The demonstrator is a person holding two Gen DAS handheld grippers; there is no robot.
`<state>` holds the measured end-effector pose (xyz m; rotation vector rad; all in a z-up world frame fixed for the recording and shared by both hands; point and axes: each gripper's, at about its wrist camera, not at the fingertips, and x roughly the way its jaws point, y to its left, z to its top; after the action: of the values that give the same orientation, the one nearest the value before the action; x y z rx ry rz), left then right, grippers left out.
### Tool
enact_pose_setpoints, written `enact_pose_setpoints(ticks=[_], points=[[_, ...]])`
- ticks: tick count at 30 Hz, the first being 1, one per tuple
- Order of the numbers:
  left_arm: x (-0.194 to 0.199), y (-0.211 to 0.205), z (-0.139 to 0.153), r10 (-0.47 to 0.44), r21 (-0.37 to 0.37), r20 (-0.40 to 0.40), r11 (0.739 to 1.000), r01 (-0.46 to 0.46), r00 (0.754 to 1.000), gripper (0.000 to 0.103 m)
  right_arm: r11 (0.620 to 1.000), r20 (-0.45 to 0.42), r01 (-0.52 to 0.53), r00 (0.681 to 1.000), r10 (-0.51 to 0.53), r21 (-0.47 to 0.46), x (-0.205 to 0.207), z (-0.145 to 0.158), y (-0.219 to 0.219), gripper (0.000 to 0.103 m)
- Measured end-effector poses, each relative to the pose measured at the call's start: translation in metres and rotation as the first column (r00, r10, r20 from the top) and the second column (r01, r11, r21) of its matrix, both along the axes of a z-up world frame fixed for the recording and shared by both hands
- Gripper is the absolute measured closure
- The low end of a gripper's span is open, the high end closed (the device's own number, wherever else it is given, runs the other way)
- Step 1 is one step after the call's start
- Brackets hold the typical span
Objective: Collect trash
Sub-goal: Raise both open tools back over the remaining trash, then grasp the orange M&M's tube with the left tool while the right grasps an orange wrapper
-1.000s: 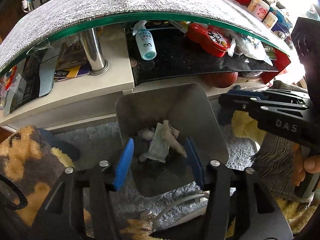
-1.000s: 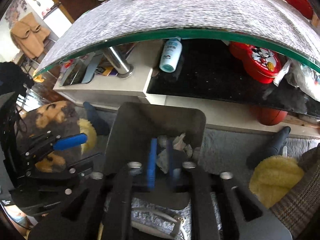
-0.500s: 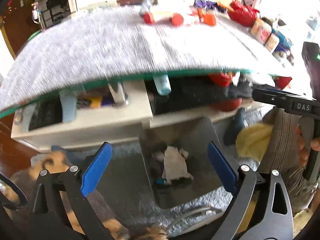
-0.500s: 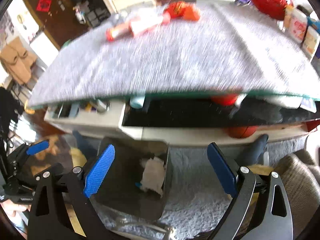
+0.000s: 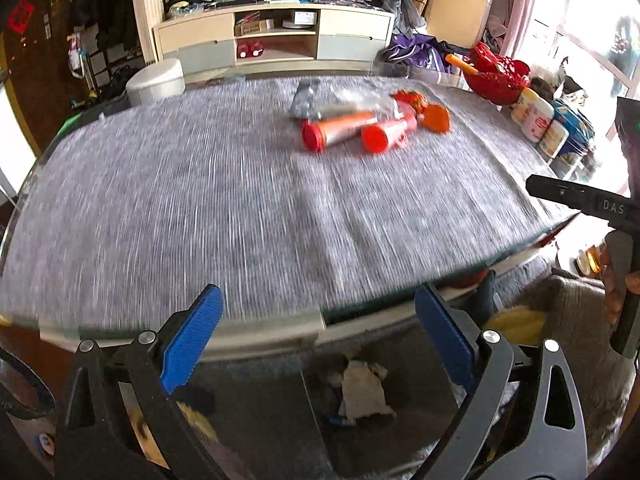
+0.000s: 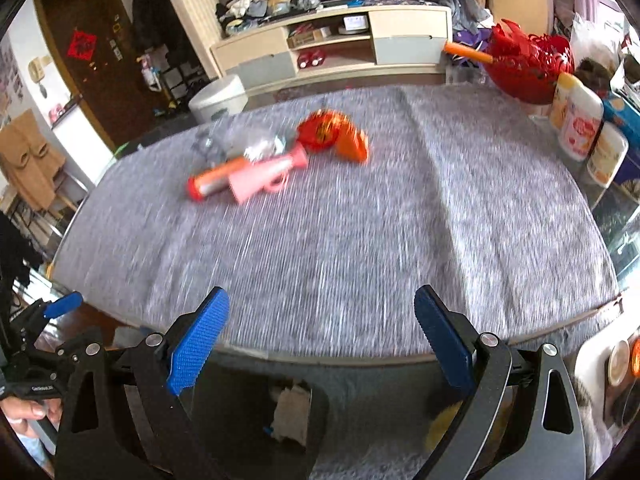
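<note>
Up close, both hand-held grippers hang at the near edge of a desk [image 5: 240, 208] covered in grey cloth. The left hand-held gripper [image 5: 318, 340] is released, its blue pads spread wide with nothing between them. The right hand-held gripper [image 6: 322, 338] is likewise spread wide and holds nothing.

Trash sits in a loose cluster toward the far edge of the desk, right of centre in the left view: an orange tube with a red cap [image 5: 336, 130], a pink tube [image 6: 266, 178] touching it, crumpled clear plastic wrap [image 5: 344, 100] behind them, and an orange wrapper [image 6: 334, 134] just beside. All is blurred.

Below the near edge, on the floor, stands a metal bin [image 5: 384, 420] with a crumpled white tissue [image 5: 362, 390] inside. A red basket [image 6: 528, 64] and several jars [image 6: 580, 128] line the desk's right edge.
</note>
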<state>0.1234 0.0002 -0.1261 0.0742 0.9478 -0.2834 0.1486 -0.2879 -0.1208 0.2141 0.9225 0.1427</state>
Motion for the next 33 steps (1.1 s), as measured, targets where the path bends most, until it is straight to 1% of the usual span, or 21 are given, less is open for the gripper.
enact_pose_setpoints(ticks=[3, 7, 11, 13, 15, 17, 18, 22, 25, 29, 31, 33], points=[[0.028, -0.007, 0.001, -0.005, 0.018, 0.008, 1.000, 0.005, 1.000, 0.012, 1.000, 0.008, 0.015, 1.000, -0.015, 0.008, 0.024, 0.000, -0.004, 0.009], [0.063, -0.014, -0.002, -0.016, 0.024, 0.014, 1.000, 0.015, 1.000, 0.014, 1.000, 0.008, 0.024, 1.000, -0.024, 0.004, 0.053, -0.005, -0.008, 0.009], [0.100, -0.020, -0.013, -0.025, 0.025, -0.008, 0.999, 0.025, 1.000, 0.014, 1.000, 0.001, 0.022, 1.000, -0.022, -0.014, 0.083, -0.015, -0.008, 0.011], [0.114, -0.022, -0.018, -0.030, 0.034, -0.016, 0.999, 0.030, 0.999, 0.014, 0.999, 0.002, 0.023, 1.000, -0.023, -0.022, 0.094, -0.020, -0.008, 0.014], [0.131, -0.025, -0.025, -0.033, 0.038, -0.025, 0.999, 0.033, 0.999, 0.017, 0.999, -0.001, 0.024, 1.000, -0.024, -0.024, 0.104, -0.025, -0.010, 0.022], [0.142, -0.028, -0.030, -0.040, 0.028, -0.030, 0.999, 0.041, 0.999, 0.024, 0.999, -0.003, 0.025, 1.000, -0.025, -0.022, 0.113, -0.030, -0.011, 0.028], [0.147, -0.030, -0.031, -0.044, 0.026, -0.030, 0.999, 0.045, 0.999, 0.024, 0.999, -0.006, 0.025, 1.000, -0.025, -0.024, 0.118, -0.033, -0.012, 0.030], [0.164, -0.039, -0.040, -0.071, 0.030, -0.033, 0.997, 0.072, 0.997, 0.030, 0.999, 0.000, 0.024, 1.000, -0.024, -0.038, 0.134, -0.038, -0.016, 0.032], [0.175, -0.044, -0.047, -0.097, 0.017, -0.030, 0.995, 0.097, 0.995, 0.031, 0.999, 0.001, 0.017, 1.000, -0.017, -0.048, 0.146, -0.042, -0.017, 0.033], [0.186, -0.051, -0.054, -0.115, 0.010, -0.031, 0.993, 0.115, 0.993, 0.031, 0.999, -0.010, 0.011, 1.000, -0.012, -0.037, 0.159, -0.050, -0.017, 0.034], [0.190, -0.054, -0.056, -0.119, 0.008, -0.026, 0.993, 0.119, 0.993, 0.032, 0.999, -0.009, 0.006, 1.000, -0.006, -0.033, 0.162, -0.052, -0.017, 0.037], [0.191, -0.058, -0.057, -0.131, 0.007, -0.019, 0.991, 0.131, 0.991, 0.037, 1.000, -0.010, -0.001, 1.000, 0.001, -0.029, 0.165, -0.054, -0.015, 0.045]])
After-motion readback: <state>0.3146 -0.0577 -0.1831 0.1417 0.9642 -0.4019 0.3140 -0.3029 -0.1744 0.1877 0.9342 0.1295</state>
